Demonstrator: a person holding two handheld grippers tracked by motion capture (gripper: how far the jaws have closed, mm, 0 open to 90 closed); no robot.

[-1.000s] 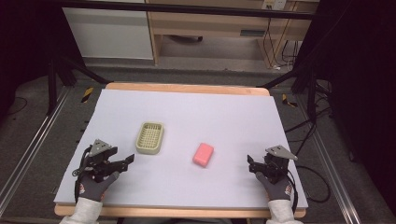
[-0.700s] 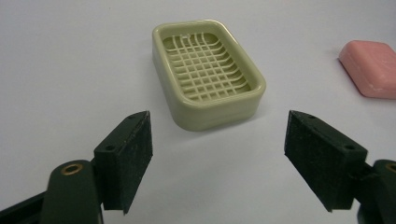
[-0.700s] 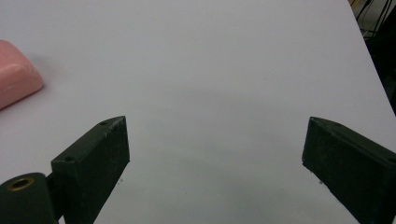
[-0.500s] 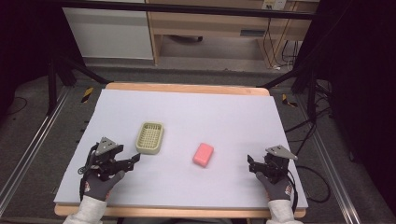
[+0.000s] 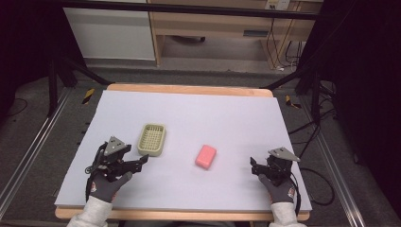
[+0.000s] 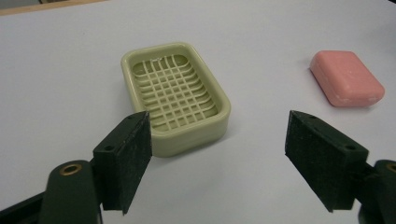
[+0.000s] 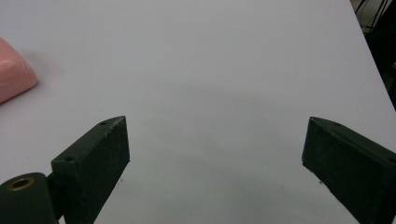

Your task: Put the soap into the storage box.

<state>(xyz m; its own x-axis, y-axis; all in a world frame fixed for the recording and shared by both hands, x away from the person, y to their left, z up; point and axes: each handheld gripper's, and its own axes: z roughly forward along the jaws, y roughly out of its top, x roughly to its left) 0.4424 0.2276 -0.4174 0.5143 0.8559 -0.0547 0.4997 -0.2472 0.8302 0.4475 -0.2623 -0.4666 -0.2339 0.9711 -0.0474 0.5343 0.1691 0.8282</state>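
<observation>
A pale green soap dish (image 5: 152, 139) with a grid floor lies empty on the left half of the table. To its right lies a pink bar of soap (image 5: 206, 156). My left gripper (image 5: 139, 161) is open, just short of the dish's near end and touching nothing. In the left gripper view the soap dish (image 6: 175, 95) sits ahead of the left gripper (image 6: 219, 154), toward its left jaw, and the soap (image 6: 348, 78) is far right. My right gripper (image 5: 255, 168) rests open near the front right edge. In the right gripper view the right gripper (image 7: 215, 158) faces bare table, with the soap (image 7: 11, 70) at the left edge.
The white table top (image 5: 227, 118) has a wooden rim; its front edge runs just behind both gloved hands. Beyond the table stand a wooden desk (image 5: 213, 28), black stand legs and loose cables on the floor at the right.
My left gripper has moved right and forward, up to the near end of the soap dish. The right gripper, the dish and the soap have not moved.
</observation>
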